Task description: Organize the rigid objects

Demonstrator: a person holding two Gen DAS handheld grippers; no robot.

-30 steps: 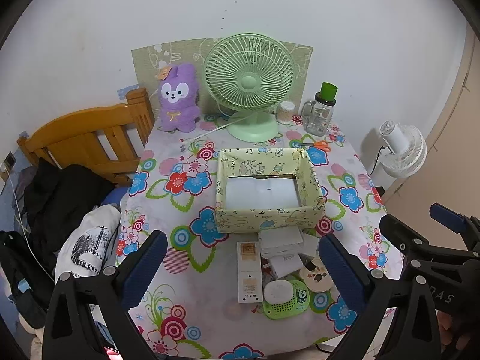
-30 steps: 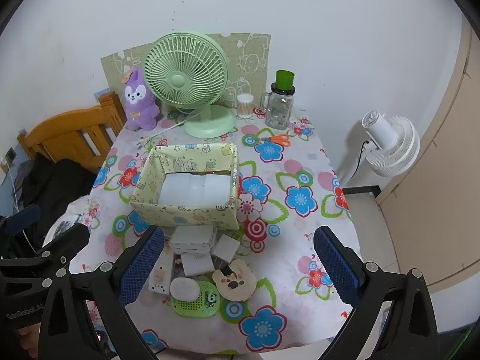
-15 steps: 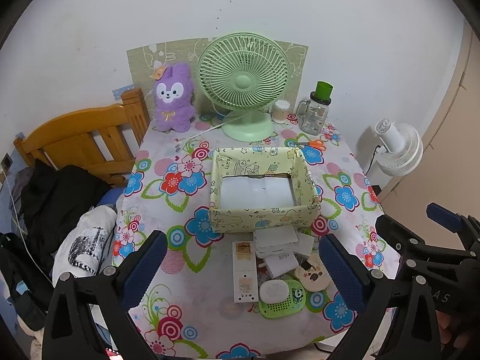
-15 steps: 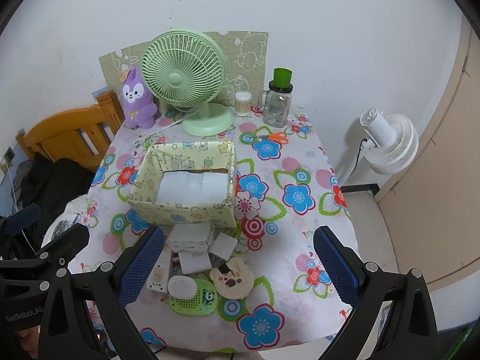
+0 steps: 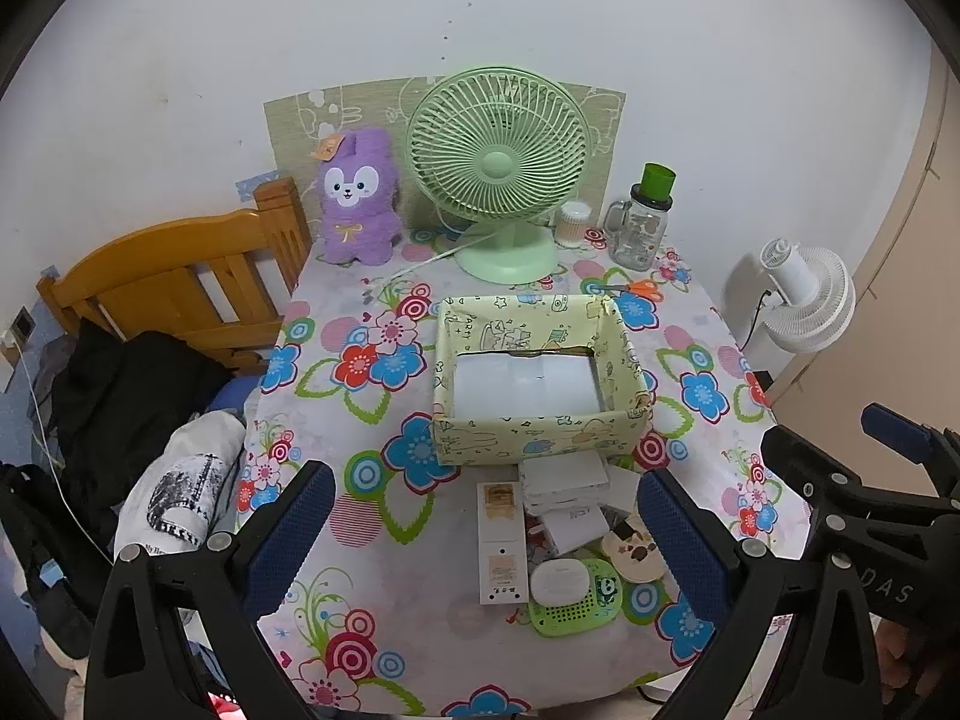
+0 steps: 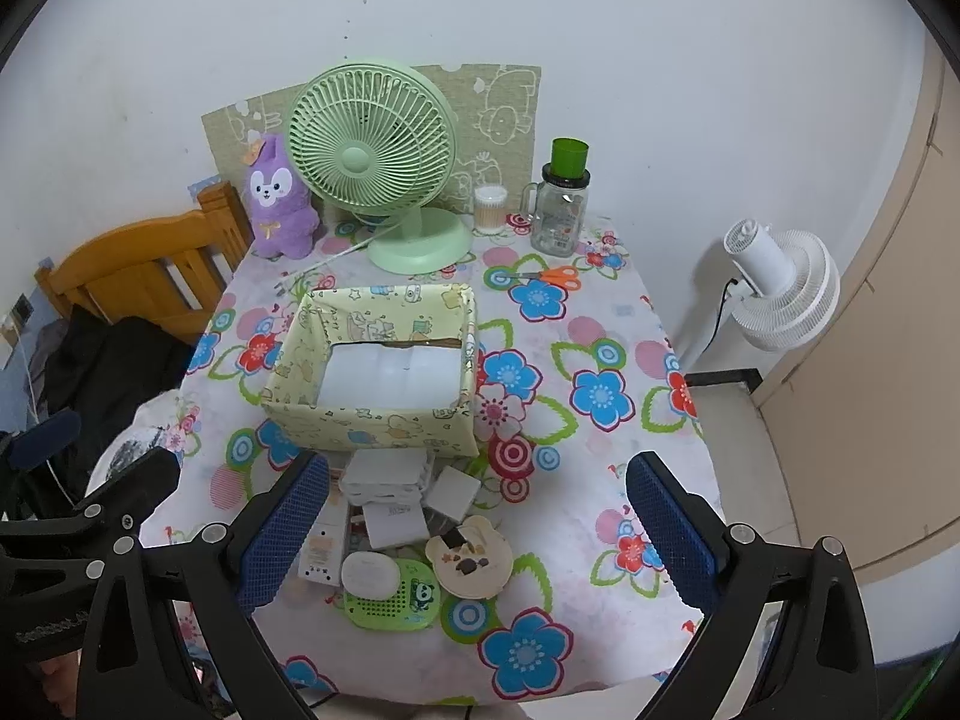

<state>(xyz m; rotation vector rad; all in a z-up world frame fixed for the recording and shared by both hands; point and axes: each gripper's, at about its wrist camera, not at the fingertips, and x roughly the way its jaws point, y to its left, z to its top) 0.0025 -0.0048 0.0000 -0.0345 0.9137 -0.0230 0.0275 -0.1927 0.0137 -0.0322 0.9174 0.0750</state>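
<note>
Nothing is judged to have been sorted yet. Nearest in both wrist views, the left gripper [image 5: 480,531] and the right gripper [image 6: 477,531] are held above the near edge of the flowered table [image 6: 600,468], each with its jaws wide apart and nothing between the blue pads. Just beyond them, a cluster of small rigid objects is seen lying loose on the cloth: a green perforated case [image 6: 393,594] with a white oval case [image 6: 368,575] resting on it, a bear-shaped dish [image 6: 470,555] just to the right, a long white box [image 5: 503,534] to the left, and a stack of white boxes [image 6: 387,471] touching the near wall of the container. Farther on, the yellow patterned box [image 6: 372,426] stands open near the middle of the table; only a white lining is visible inside, so it is taken to be unfilled. At the far edge a green fan [image 6: 375,156], a purple plush toy [image 6: 276,204], a jar [image 6: 561,204] and orange scissors [image 6: 549,277] are left well apart from the pile. All of the loose pieces appear still to be moved.
</note>
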